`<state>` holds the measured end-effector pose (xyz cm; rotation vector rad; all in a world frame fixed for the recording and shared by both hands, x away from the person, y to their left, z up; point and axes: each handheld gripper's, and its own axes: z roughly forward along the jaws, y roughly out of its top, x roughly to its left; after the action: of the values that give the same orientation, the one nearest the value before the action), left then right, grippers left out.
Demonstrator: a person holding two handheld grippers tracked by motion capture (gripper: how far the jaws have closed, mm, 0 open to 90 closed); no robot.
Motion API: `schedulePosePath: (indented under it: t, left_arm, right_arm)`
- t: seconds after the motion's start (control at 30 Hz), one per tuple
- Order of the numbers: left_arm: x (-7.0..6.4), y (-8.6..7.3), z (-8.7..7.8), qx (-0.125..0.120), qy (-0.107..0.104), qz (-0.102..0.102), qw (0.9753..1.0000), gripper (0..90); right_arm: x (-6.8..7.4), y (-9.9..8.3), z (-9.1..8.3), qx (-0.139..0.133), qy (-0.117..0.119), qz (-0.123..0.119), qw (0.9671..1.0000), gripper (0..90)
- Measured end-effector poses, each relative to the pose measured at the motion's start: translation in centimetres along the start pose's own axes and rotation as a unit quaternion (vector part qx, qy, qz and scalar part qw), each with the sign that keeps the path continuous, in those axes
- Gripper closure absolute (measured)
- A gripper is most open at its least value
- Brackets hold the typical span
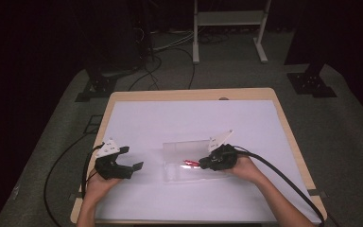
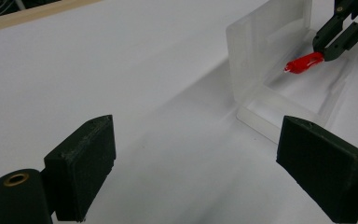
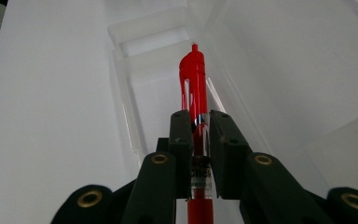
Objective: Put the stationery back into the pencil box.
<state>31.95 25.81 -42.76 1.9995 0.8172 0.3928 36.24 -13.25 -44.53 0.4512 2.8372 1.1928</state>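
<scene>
Bright glaring tabletop, dark dim surroundings.

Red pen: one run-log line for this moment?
right gripper: shut on red pen | pen over clear open case | left gripper: open, idle beside case

Glossy red plastic pen [image 3: 193, 88], seemingly.

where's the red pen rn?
The red pen is clamped in the right gripper, held over the open clear plastic case at the table's near middle in the high view; the left gripper sits open, apart to the left.
</scene>
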Motion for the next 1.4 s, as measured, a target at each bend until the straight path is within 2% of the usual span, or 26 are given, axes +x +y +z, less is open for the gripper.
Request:
schedulePosePath:
  t: [0.47,0.57,1.4]
  left_arm:
    - [0.0,0.0,0.0,0.000,0.000,-0.003,1.0000,10.5]
    - [0.1,0.0,0.0,0.000,-0.001,-0.004,1.0000,10.4]
    - [0.2,-0.1,0.1,0.000,0.005,-0.005,1.0000,9.6]
  right_arm:
    - [-0.2,-0.3,0.7,0.008,0.005,0.001,1.0000,78.8]
    - [-0.2,-0.4,0.8,0.008,0.008,0.011,0.9999,78.8]
    - [-0.5,-0.6,1.3,0.012,0.019,0.021,0.9995,78.7]
